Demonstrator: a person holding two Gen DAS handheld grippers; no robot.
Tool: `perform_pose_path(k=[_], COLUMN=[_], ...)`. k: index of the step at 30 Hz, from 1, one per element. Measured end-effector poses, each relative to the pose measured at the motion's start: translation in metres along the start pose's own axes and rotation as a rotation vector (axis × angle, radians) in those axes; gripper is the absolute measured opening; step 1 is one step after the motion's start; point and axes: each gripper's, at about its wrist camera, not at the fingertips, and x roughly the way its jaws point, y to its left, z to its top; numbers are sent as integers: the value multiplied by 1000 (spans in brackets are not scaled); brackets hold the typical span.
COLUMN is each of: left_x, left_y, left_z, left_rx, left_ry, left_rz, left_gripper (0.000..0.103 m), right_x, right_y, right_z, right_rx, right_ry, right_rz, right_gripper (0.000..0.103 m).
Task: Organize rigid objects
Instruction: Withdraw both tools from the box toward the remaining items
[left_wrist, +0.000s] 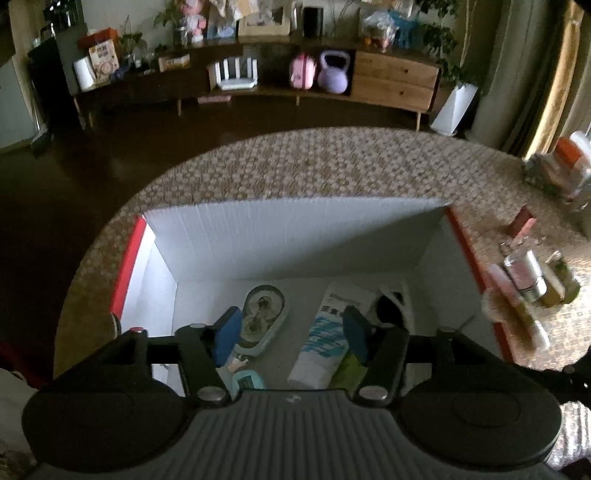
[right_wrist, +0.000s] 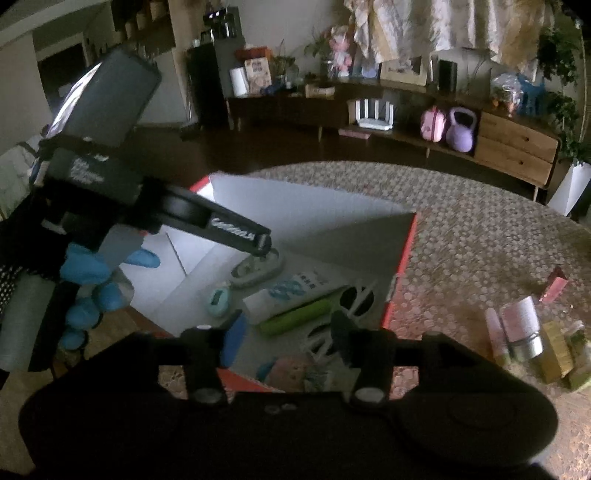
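Observation:
A box with red outer walls (left_wrist: 127, 266) and a white inside stands on the patterned table. In it lie a pale oval case (left_wrist: 264, 314), a white tube with blue print (left_wrist: 325, 332), a green tube (right_wrist: 295, 317), a small teal round thing (right_wrist: 218, 301) and a black-and-white item (right_wrist: 354, 299). My left gripper (left_wrist: 291, 332) hangs open above the box floor, with nothing between its blue pads. In the right wrist view a blue-gloved hand (right_wrist: 88, 266) holds it, and one of its fingers (right_wrist: 240, 232) ends just above the oval case (right_wrist: 258, 267). My right gripper (right_wrist: 288, 338) is open and empty over the box's near edge.
Loose bottles and a jar (right_wrist: 521, 328) stand in a group on the table (right_wrist: 461, 236) to the right of the box, with a small red box (right_wrist: 554, 284) behind them. The table's rounded far edge drops to a dark floor. A long sideboard (left_wrist: 391, 77) lines the far wall.

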Motion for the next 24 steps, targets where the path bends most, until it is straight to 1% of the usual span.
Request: perform_pose_path(k=[3,7,10,12,13,14,15,17,21,23,24], left_x=[-15,-35,-49,-57,-61,-65,-68,-73,-82,-87,-89], left_y=[-6,-18,-28,-34,-39,-42,-45,-52,-66,-74,-77], left_z=[-1,-2,-4,-5,-6,-7,-7,-9,-14,-16,-18], left_rx=[-2,1,6,12,17,19,22,31,54,63,69], left_ry=[-19,-47,-67,-76,-83,-90,-95,-98,-100,-103,-105], left_rz=[-15,-36,-55,-64,-66,-67,-72,-84,-93,-104,-109], left_gripper=[63,63,63,69,75,78,79,79,79,79,80], right_x=[-15,-34,-49,-57,-62,-65,-70,-78,-93,-100,-104], right_y=[-6,-11,-16,-18,-20,-22,-24,-29,-42,-52,-57], right_z=[-1,-1,-2,-4,-5,-7,-8,-12,-20,-24,-27], right_rx=[17,34,41,47,53,57,62,72,107,132,152], right_ry=[-24,-61,-86,-102,-110,-115,-125,-140,-164,-173,-178], right_rz=[0,0,3,0,3,3,-1,-7,-25,-36,-44], right_gripper=[55,65,68,72,74,76,78,84,92,102,103])
